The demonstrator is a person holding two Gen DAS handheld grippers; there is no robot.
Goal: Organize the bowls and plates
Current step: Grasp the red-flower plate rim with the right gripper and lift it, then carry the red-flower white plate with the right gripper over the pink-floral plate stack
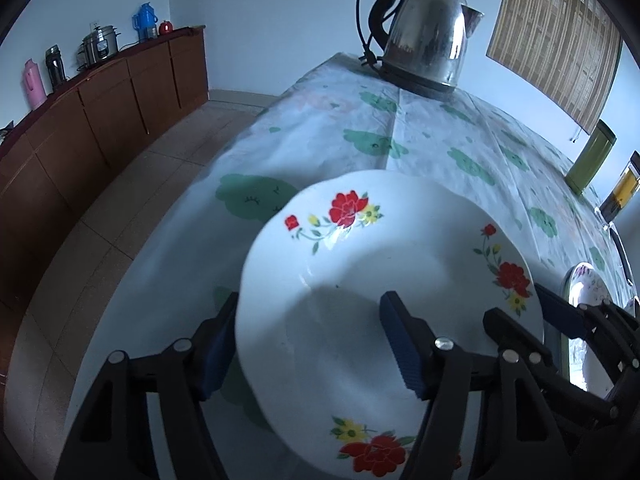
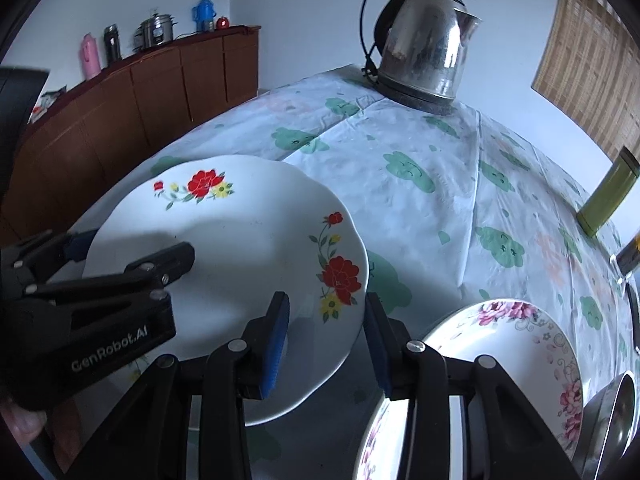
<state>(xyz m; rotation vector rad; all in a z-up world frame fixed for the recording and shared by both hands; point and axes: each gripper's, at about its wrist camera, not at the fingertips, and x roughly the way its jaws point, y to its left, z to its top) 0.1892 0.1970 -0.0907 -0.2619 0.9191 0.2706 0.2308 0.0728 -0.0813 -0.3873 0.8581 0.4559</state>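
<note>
White plate with red and yellow flowers (image 1: 360,280), scalloped rim, lying on the tabletop (image 1: 440,128) near its left edge. Straddled by the left gripper (image 1: 308,344): one blue pad outside the plate's left rim, the other over the plate's well. Whether the pads press on the rim cannot be told; near edge of the plate cut off by the frame and hidden behind the gripper's black arms. Right gripper (image 2: 326,344) spread across the same plate's right rim, one pad above the plate, the other just outside it, clear gap between pad and rim, nothing grasped. Second plate with pink flowers (image 2: 520,320) just right of the first, partly hidden behind the right gripper, its near side cut off. Dark metal bowl (image 2: 612,412) at the far right, mostly out of frame. Farther off, steel kettle (image 2: 424,44) with black cord on the cloud-patterned cloth, green tin (image 2: 608,196) at the right edge. Fingertip (image 2: 22,420) blurred at the lower left corner.
</note>
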